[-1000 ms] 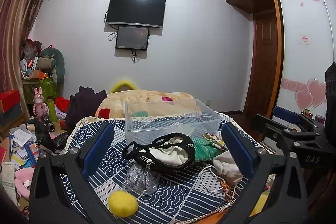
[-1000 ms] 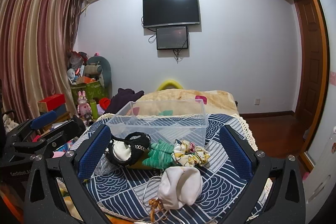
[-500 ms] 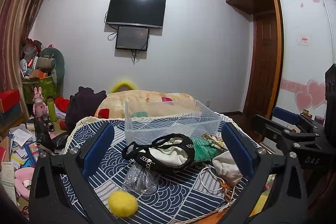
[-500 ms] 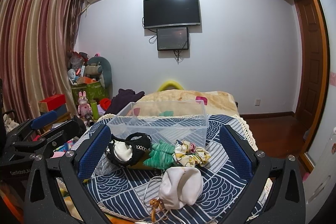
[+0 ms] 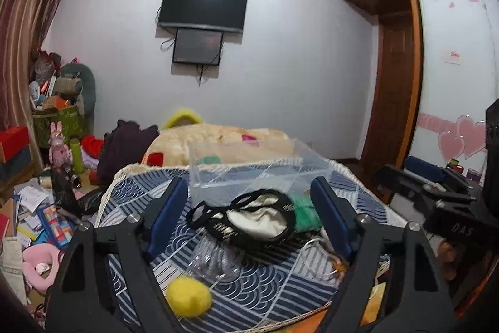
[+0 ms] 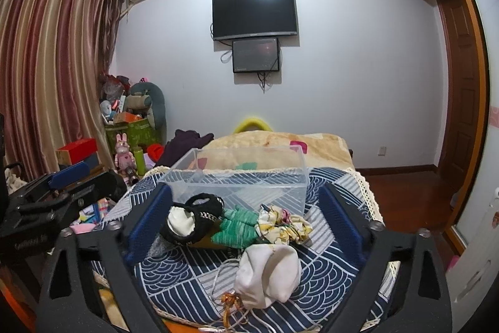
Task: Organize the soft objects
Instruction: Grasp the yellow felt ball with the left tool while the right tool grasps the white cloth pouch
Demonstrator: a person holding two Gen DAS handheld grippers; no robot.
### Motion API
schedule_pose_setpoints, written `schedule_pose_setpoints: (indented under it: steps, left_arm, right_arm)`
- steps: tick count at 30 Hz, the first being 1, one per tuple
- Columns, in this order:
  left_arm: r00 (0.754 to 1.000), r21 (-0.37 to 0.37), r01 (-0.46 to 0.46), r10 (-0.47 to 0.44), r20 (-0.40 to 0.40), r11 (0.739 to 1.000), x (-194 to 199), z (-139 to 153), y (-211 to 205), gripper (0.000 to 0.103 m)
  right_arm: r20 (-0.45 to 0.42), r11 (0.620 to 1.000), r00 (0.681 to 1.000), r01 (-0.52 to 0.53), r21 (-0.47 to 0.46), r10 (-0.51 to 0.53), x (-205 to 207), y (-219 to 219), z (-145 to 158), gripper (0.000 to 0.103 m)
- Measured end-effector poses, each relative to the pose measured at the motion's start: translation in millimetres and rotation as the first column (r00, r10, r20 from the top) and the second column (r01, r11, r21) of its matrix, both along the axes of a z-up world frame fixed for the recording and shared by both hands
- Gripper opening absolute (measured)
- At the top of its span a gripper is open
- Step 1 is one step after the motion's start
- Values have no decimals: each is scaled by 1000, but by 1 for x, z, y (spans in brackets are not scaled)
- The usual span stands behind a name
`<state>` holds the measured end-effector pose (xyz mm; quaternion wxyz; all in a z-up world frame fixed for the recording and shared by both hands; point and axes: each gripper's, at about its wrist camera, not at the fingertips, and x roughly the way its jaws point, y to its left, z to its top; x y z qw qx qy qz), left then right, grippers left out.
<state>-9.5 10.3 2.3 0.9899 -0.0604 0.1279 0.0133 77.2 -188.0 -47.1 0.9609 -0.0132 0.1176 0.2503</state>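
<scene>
A clear plastic bin (image 5: pixel 249 167) (image 6: pixel 237 177) stands empty on a blue-patterned cloth (image 5: pixel 249 280). In front of it lie a black crocheted bag with white lining (image 5: pixel 252 220) (image 6: pixel 190 217), a green knit piece (image 6: pixel 237 227), a floral scrunchie (image 6: pixel 283 223), a white drawstring pouch (image 6: pixel 268 273), a yellow pompom (image 5: pixel 188 295) and a clear crinkled bag (image 5: pixel 215 258). My left gripper (image 5: pixel 249 217) is open, its fingers either side of the black bag, short of it. My right gripper (image 6: pixel 243 227) is open over the pile, empty.
A beige blanket (image 6: pixel 271 149) lies behind the bin. Cluttered floor with papers and toys (image 5: pixel 37 208) is at the left. A wooden door (image 6: pixel 458 120) and wardrobe (image 5: pixel 452 83) stand at the right. The other gripper shows at each view's edge (image 5: pixel 443 195) (image 6: pixel 46 202).
Both grippers have narrowed somewhat but remain open. The left view has shifted slightly closer to the black bag. No object has moved.
</scene>
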Motion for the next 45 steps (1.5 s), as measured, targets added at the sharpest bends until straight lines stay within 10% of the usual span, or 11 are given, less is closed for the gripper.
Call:
schedule_pose_setpoints:
  steps: [11,25,30,37,45]
  left_arm:
    - [984,-52,-43,33,-176,998,10,-45,32,63]
    - [924,-87,-58,20,-382,994,31,-102,50,53]
    - [924,-90,-70,30,-382,994,29,-104,53,41]
    - [937,-59,-72,47,-345,996,22,-90,51,40]
    - [961,-35,-72,60,-269,997,15,-58,47,40]
  right_arm:
    - [-172,1000,985,8,-28,-13,22,-8,-33,66]
    - [-337,995,941,-5,-95,-28,43,-7,-73,65]
    - [-359,994,933,-19,-110,-22,46,-4,-80,65]
    - [-342,991,939,-33,-131,-14,44,-1,-79,20]
    - [-283,993,959,-31,-113,-2,33,-4,-59,12]
